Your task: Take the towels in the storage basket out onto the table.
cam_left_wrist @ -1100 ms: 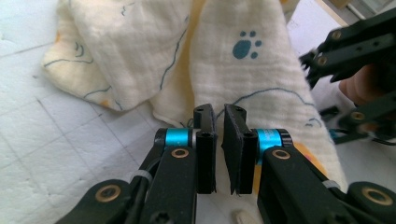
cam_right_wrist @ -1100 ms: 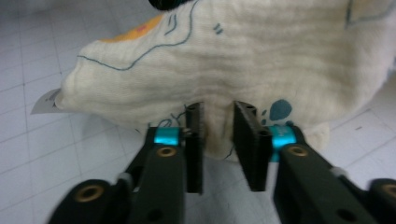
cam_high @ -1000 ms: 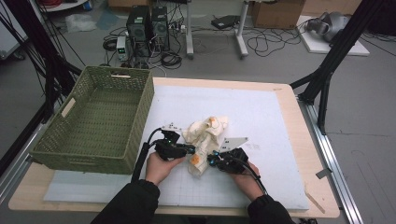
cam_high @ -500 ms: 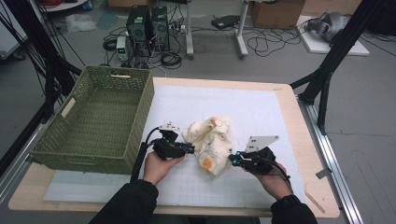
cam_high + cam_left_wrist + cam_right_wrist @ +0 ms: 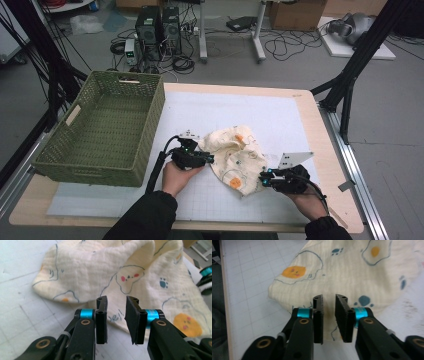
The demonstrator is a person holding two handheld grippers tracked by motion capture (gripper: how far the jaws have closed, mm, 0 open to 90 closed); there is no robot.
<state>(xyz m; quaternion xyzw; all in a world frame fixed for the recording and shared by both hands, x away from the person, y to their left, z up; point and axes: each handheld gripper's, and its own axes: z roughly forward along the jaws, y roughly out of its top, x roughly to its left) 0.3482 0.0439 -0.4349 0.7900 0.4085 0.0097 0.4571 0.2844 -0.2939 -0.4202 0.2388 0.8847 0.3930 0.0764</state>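
Cream printed cloth lying rumpled on the white gridded mat near the front of the table, partly spread, with one fold standing up toward the far side. Printed with fried eggs, paw marks and small faces, as seen in both gripper views.

Left tool at the cloth's left edge, jaws a little apart and just been opening; cloth edge lying under and ahead of the pads, nothing pinched between them. Right tool at the cloth's near right corner, jaws likewise parted by a narrow gap and just been opening; hem with loose threads beneath the gap, pads not pressing on it. Both tools let go, then, and resting level, pointing inward at the cloth from either side.

Green woven basket standing to the left, on the table's left part, well apart from the cloth.

Step in hand, judging by this: flattening or folding the cloth, between grips after a pull outward. Next move probably calls for fresh pinches on two corners or hems, low and level to catch a single layer, then a lift and fold, or smoothing the raised fold first.
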